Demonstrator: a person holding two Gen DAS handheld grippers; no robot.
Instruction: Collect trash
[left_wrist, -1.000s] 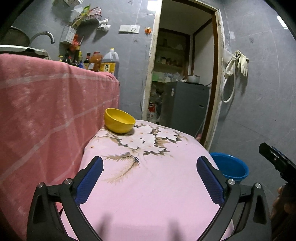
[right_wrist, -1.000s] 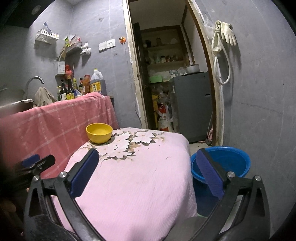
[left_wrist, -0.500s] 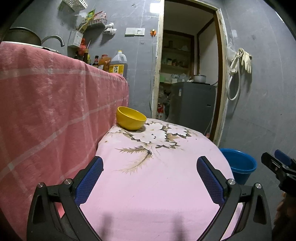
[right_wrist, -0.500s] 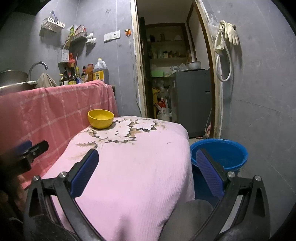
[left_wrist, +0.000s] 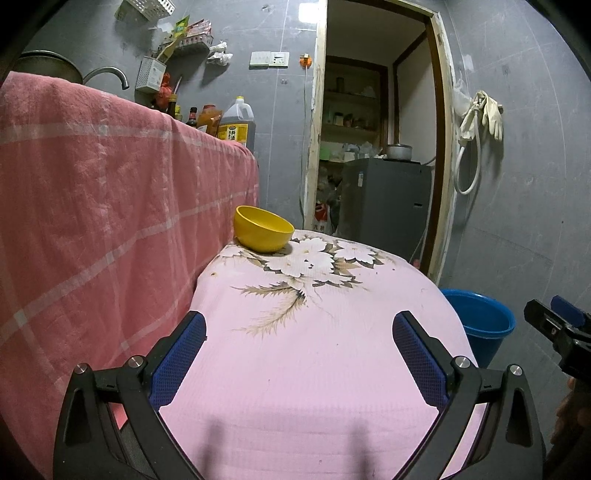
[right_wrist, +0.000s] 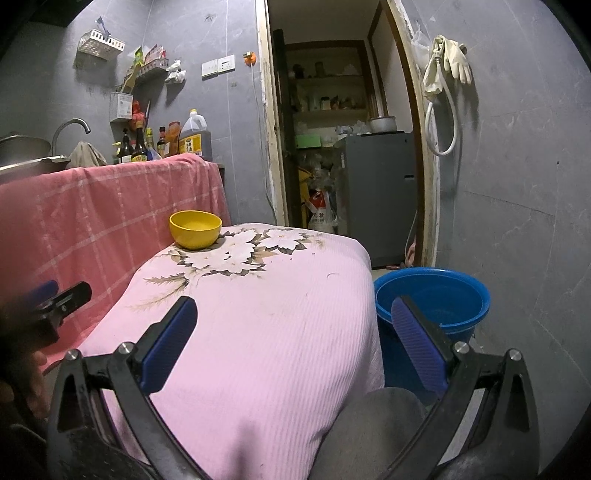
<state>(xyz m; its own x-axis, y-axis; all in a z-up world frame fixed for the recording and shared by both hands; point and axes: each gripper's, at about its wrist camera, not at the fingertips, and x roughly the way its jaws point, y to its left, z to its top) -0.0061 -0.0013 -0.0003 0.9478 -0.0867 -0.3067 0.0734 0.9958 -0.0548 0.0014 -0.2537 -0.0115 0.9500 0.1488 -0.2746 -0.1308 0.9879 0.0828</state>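
Both tools idle at the bottom of the frames: left gripper (left_wrist: 299, 354) with jaws spread wide and empty, right gripper (right_wrist: 293, 334) the same, over the near edge of the pink floral cloth (left_wrist: 314, 362). No loose trash visible on it, though the specks at mid-frame may be only stains. Blue bucket (right_wrist: 432, 299) sits on the floor at centre right, just beside the table; likely the bin. Yellow bowl (right_wrist: 195, 229) stands upright at the far edge, contents unreadable. Looks like a search or finished phase; next move needs a target.

Both grippers lower & closer to yellow bowl (left_wrist: 263, 229) vs 1s ago.
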